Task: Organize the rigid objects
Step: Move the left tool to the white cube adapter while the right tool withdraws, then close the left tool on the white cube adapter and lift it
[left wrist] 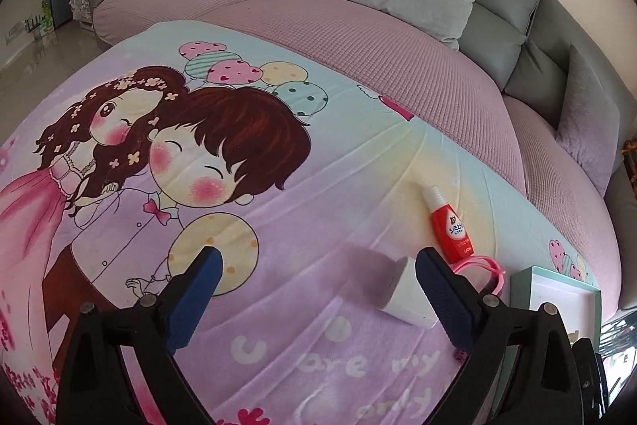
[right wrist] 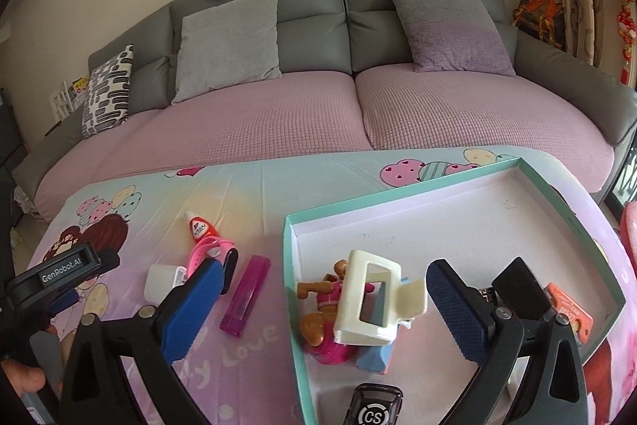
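- Teal-rimmed tray [right wrist: 565, 210] sits at my right tongs' twelve o'clock; in it I see a cream hair claw [right wrist: 372, 299], a pink-and-brown toy figure [right wrist: 318, 321], a blue block [right wrist: 374, 355], and an orange tag [right wrist: 567, 305].
- Outside it, the red bottle [left wrist: 450, 226] lies flat, cap toward eleven o'clock; the magenta bar [right wrist: 245, 295] runs one to seven.
- My right gripper [right wrist: 324, 309] is spread wide, the claw loose between its jaws.
- My left gripper [left wrist: 318, 293] is released too; the white cup [left wrist: 406, 295] is just beside its right pad, contact unclear.
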The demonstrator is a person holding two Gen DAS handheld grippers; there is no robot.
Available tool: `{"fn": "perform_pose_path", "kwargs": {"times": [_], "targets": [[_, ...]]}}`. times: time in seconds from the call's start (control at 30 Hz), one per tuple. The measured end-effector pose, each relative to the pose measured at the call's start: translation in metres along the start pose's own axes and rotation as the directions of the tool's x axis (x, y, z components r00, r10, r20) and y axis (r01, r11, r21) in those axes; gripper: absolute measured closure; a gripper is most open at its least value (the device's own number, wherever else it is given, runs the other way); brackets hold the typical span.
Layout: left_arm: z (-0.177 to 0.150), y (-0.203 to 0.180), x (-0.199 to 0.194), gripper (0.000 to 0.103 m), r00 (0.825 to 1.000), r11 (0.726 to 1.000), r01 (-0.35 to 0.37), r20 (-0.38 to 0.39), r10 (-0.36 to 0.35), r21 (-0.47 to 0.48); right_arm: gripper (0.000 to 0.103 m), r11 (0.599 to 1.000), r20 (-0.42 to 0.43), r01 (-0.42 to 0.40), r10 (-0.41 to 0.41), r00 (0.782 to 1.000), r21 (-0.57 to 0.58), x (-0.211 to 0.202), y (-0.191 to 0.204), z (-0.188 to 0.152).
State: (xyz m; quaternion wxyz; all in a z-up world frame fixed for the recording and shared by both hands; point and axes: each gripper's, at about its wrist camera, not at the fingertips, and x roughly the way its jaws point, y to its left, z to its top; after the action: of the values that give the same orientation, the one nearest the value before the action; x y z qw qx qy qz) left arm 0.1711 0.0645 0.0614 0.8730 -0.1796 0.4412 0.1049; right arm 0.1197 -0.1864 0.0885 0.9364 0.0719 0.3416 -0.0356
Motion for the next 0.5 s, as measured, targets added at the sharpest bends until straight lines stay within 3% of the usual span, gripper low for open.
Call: {"fn": "perform_pose_path", "kwargs": {"times": [0.27,0.5], "targets": [[0.001,-0.006,0.007,0.005,0.999,0.998,0.044,0.004,-0.044,0.042,0.000,0.999,-0.017,-0.021,0.020,1.000,-0.049,0.009,0.023,-0.007],[-0.006,-0.023,0.028,0.005,0.995,0.990,0.089,-0.054,-0.083,0.113,0.000,0.999,-0.027,0.008,-0.010,1.000,-0.053,0.012,0.022,-0.009]]}}
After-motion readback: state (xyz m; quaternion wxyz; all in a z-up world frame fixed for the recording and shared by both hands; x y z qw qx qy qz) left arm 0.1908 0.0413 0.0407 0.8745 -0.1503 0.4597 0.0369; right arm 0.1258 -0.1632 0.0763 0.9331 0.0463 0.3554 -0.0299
